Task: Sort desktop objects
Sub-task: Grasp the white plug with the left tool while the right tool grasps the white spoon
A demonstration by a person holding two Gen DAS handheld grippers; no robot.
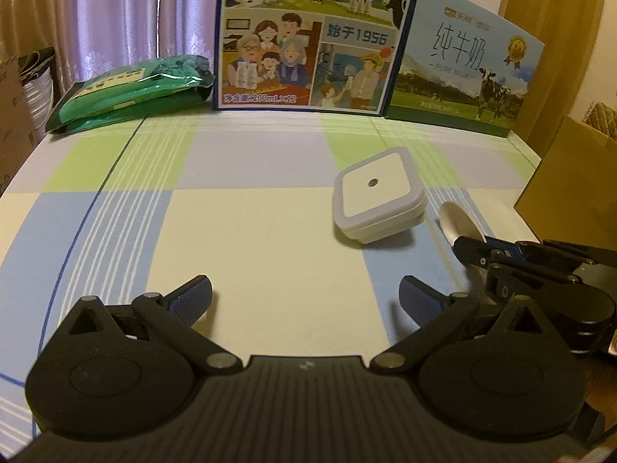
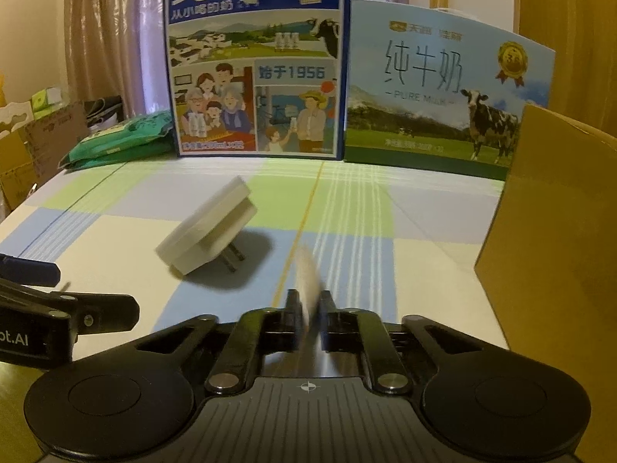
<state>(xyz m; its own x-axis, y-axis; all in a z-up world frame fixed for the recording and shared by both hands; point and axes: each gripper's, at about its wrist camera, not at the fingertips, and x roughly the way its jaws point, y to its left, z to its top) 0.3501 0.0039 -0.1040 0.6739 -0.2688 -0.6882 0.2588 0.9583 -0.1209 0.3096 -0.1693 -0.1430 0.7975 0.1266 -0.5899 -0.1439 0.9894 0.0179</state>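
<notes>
Right tool (image 2: 308,308) pinches blurred, seemingly metal spoon (image 2: 308,270).

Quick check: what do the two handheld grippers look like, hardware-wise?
Both are matte black. The left gripper has a ribbed base plate, round pivot housings, linkage arms with silver pins, and blue ribbed fingers. The right gripper has the same build with a crosshair mark; white lettering shows on the left one's side. No cables or sleeves visible.

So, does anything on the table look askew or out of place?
Yes. The white plug-in night light does not lie flat: it rests tilted on its metal prongs, face up at a slant, on the checked tablecloth.
</notes>
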